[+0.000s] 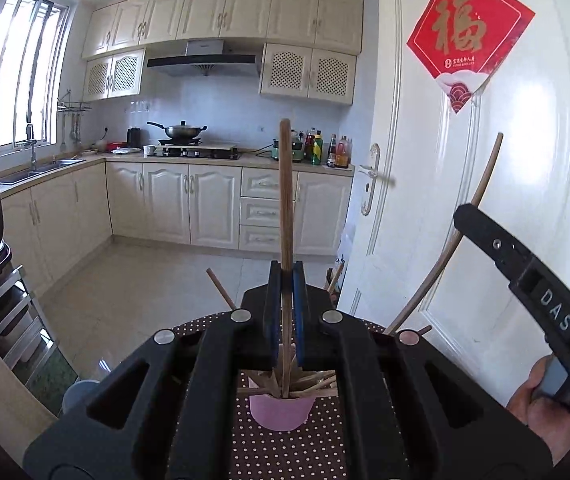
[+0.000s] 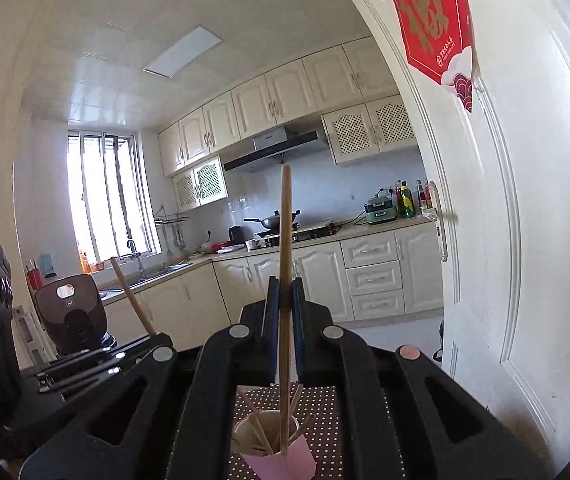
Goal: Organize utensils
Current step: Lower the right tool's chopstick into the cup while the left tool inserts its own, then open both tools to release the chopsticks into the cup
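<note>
My left gripper (image 1: 285,280) is shut on a wooden chopstick (image 1: 285,184) held upright, its lower end among several chopsticks in a pink cup (image 1: 281,414) on a brown dotted cloth (image 1: 285,452). My right gripper (image 2: 285,292) is shut on another wooden chopstick (image 2: 285,232), also upright, its lower end inside the same pink cup (image 2: 277,452), which holds several chopsticks. The right gripper also shows at the right edge of the left wrist view (image 1: 525,272), with its chopstick (image 1: 465,220). The left gripper shows low left in the right wrist view (image 2: 97,360).
A white door (image 1: 485,160) with a red paper decoration (image 1: 465,36) stands close on the right. A kitchen with cream cabinets (image 1: 173,204), a stove with a wok (image 1: 181,132) and a sink (image 1: 33,172) lies beyond. A dark appliance (image 2: 73,316) stands at the left.
</note>
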### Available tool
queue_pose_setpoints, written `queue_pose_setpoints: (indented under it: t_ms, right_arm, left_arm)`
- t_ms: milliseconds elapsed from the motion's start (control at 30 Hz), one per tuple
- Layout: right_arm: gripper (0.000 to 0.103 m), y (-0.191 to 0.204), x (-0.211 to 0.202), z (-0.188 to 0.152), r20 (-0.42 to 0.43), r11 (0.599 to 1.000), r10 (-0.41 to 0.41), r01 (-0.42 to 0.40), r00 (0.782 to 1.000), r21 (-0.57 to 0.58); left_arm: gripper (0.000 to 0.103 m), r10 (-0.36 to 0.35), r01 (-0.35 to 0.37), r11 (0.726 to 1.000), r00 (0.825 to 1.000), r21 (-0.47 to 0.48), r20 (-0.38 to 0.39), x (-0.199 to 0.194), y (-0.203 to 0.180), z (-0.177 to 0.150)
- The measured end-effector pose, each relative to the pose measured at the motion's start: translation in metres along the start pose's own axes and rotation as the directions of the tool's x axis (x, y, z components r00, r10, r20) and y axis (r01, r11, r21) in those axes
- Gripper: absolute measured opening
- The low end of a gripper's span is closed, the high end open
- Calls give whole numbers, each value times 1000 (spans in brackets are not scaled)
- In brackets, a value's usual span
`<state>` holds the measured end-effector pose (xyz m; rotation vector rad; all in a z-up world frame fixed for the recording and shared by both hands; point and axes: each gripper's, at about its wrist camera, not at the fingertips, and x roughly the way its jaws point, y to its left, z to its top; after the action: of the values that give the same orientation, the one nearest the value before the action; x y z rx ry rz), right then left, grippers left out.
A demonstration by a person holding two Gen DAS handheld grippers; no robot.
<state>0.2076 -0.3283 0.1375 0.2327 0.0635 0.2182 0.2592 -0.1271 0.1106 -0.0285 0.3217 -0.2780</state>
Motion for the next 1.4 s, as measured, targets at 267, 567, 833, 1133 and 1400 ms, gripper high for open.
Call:
queue_pose_setpoints:
  t_ms: [267,567,833,1133,1400]
  right_arm:
    - [5,-1,13,-6,4,1000,1,-1,1000,5]
    - [5,4,18,-11,-11,1000,12,-12,1000,-3]
    - [5,6,21,-14,-39,1000,22,-23,999,-12]
    - [5,7,22,-17,-72,999,32,-33,997,-22]
    - [5,8,28,-25,-123,999,29,-33,992,-31]
  left_arm:
    - [6,-5,5,1000,1000,22,-18,6,1,-12]
    - [7,3,-2,999,1000,42,-19,7,-2,-16]
    - [7,8,-6,999,999,48,-38,6,-1,-18]
    - [7,20,-16,998,998,56,-61,5,-2,-18]
    - [7,34,-31,998,997,47,-70,1,3,-18]
